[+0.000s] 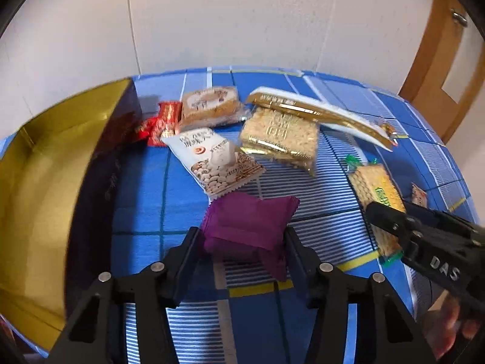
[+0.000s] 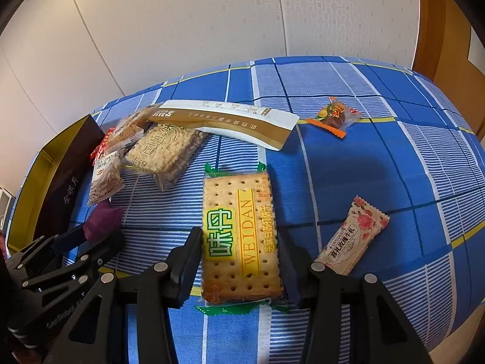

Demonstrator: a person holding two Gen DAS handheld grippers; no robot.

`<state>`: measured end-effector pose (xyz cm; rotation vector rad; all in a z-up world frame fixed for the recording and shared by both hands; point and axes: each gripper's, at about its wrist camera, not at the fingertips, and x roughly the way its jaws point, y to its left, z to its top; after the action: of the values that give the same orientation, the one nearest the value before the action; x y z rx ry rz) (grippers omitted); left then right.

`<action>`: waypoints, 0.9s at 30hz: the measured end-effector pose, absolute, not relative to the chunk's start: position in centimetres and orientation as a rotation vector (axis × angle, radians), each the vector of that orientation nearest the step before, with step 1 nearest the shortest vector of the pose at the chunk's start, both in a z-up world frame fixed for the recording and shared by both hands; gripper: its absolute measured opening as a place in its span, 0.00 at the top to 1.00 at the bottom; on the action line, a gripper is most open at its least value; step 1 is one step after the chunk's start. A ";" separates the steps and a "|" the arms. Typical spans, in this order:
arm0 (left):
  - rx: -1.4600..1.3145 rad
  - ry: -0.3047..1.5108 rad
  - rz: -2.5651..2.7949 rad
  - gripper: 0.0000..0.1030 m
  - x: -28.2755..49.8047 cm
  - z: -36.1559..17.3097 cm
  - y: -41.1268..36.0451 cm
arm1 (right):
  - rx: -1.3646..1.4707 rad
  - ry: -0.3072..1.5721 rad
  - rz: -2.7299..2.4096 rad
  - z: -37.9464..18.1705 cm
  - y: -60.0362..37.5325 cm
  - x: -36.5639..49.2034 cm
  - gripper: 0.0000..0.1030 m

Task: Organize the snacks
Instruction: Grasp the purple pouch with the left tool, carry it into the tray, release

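My left gripper (image 1: 242,236) is shut on a purple snack packet (image 1: 248,221) and holds it just above the blue checked cloth (image 1: 139,182); it also shows in the right wrist view (image 2: 103,221). A dark box with a gold inside (image 1: 45,182) stands open at the left. My right gripper (image 2: 242,242) straddles a Weidan cracker pack (image 2: 239,236) lying on the cloth; its jaws stand at the pack's two sides, and contact is unclear. The right gripper also shows in the left wrist view (image 1: 394,221).
On the cloth lie a white peanut packet (image 1: 212,160), a gold rice-cake pack (image 1: 282,136), a long white and gold pack (image 2: 224,121), a brown cake pack (image 1: 209,106), red candies (image 1: 160,121), a rose-print bar (image 2: 351,239) and an orange-edged sweet (image 2: 333,115). A wall stands behind.
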<state>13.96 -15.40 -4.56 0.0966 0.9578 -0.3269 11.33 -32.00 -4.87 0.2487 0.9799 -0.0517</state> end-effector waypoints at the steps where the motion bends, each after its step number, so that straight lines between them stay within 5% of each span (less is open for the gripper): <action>1: 0.092 0.943 -0.341 0.48 13.7 -4.2 -15.2 | 0.249 0.980 -0.053 -4.9 -32.0 11.3 0.52; 15: -0.001 0.796 -0.486 0.48 12.0 1.7 -10.3 | 0.112 0.970 -0.122 -5.2 -30.1 11.8 0.52; 27: -0.080 0.814 -0.271 0.48 17.5 1.2 -0.7 | 0.136 0.950 -0.144 -5.2 -29.9 12.2 0.53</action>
<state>17.45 -0.68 1.20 -0.0796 0.8137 -0.2706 12.18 -29.91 -5.23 0.1359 0.9498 -0.1442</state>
